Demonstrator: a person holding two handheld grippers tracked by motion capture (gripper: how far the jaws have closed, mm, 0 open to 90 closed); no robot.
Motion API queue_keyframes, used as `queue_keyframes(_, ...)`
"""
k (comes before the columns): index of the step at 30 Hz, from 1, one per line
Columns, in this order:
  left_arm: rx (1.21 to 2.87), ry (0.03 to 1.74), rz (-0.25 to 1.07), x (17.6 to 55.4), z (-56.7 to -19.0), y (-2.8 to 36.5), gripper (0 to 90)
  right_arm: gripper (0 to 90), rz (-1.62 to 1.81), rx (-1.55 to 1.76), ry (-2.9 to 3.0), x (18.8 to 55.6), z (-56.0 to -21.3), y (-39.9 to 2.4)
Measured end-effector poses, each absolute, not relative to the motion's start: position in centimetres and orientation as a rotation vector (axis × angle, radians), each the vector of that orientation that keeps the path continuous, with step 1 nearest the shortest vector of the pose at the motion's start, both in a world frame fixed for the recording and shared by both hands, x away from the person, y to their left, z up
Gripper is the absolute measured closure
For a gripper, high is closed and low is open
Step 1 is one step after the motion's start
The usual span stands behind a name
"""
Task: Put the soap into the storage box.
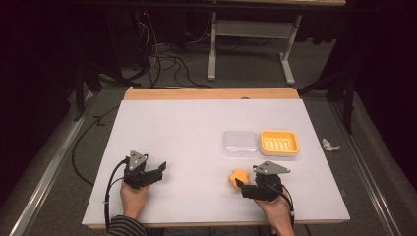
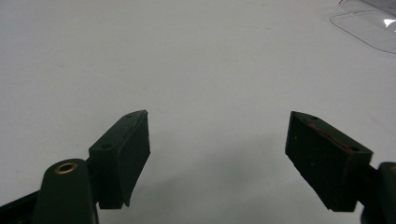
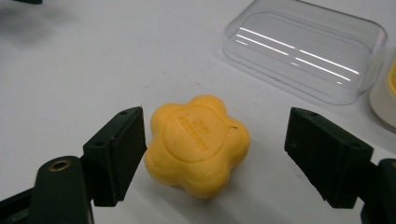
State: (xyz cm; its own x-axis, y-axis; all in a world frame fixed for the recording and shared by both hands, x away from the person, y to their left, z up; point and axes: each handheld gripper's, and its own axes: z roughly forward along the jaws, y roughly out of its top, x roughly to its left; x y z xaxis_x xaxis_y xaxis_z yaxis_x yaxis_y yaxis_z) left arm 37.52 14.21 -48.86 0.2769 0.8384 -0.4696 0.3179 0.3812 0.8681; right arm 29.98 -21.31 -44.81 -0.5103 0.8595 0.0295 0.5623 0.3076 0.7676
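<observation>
A yellow flower-shaped soap lies on the white table at the front right. My right gripper stands open around it: the left jaw is at the soap's side, while the right jaw is clearly apart from it. Behind the soap, a clear plastic lid lies beside a yellow soap dish. My left gripper rests at the front left, open, with bare table between its jaws.
The lid's corner shows at the far right in the left gripper view. A crumpled white scrap lies on the floor right of the table. A wooden strip edges the table's far side, with cables and a desk frame beyond.
</observation>
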Motion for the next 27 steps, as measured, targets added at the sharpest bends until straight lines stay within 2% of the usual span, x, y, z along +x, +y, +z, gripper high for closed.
queue_keyframes(27,1.187,1.296,0.491,37.5,-48.9,14.2,22.5,18.8,0.870,1.268,2.335,31.7,-46.8,-18.7)
